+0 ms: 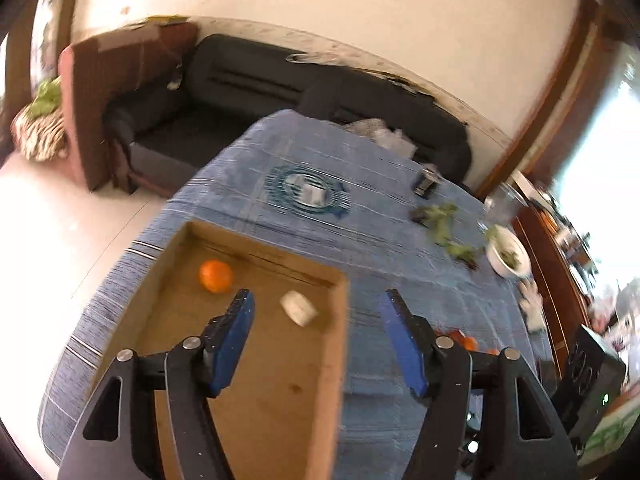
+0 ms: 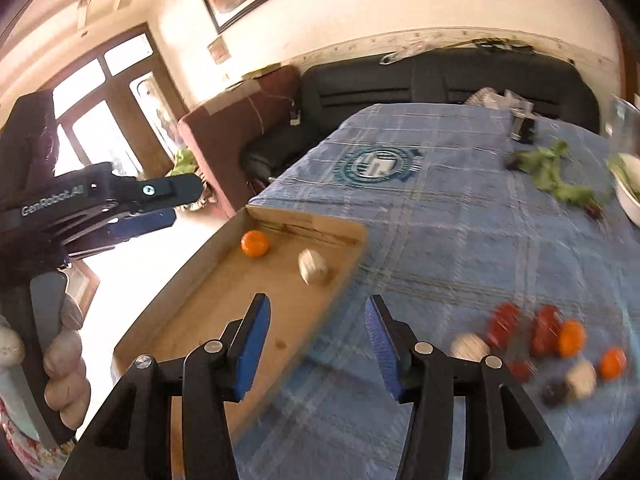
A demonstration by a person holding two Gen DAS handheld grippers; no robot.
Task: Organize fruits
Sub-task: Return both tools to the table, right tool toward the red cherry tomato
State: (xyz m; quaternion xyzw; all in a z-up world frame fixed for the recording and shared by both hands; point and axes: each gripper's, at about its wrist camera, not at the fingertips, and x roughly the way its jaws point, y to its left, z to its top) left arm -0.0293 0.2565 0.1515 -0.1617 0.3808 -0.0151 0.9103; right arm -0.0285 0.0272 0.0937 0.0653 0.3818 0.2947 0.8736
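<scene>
Shallow brown cardboard tray (image 2: 224, 292) holds one orange tangerine (image 2: 255, 243) and one pale round fruit (image 2: 312, 266); blurred red, orange, pale fruit pile (image 2: 552, 348) right of tray remains. Left gripper (image 1: 316, 312) and right gripper (image 2: 317, 320) both part-open, empty.

Desk cloth (image 2: 460, 216): blue, crossed by pale check lines, with a teal and white round emblem (image 2: 378, 166). Tray (image 1: 276, 380): plain brown cardboard. In it, one orange fruit (image 2: 255, 243) and one cream-white piece (image 2: 313, 266) are noted. Loose on the cloth: red, orange, cream and dark purple pieces (image 2: 548, 344), blurred. Leaves (image 2: 554, 172): green. Bowl (image 1: 508, 256): white. Left tool (image 1: 316, 312) and right tool (image 2: 318, 324): black frames, blue pads. Sofa (image 1: 248, 92): black.
</scene>
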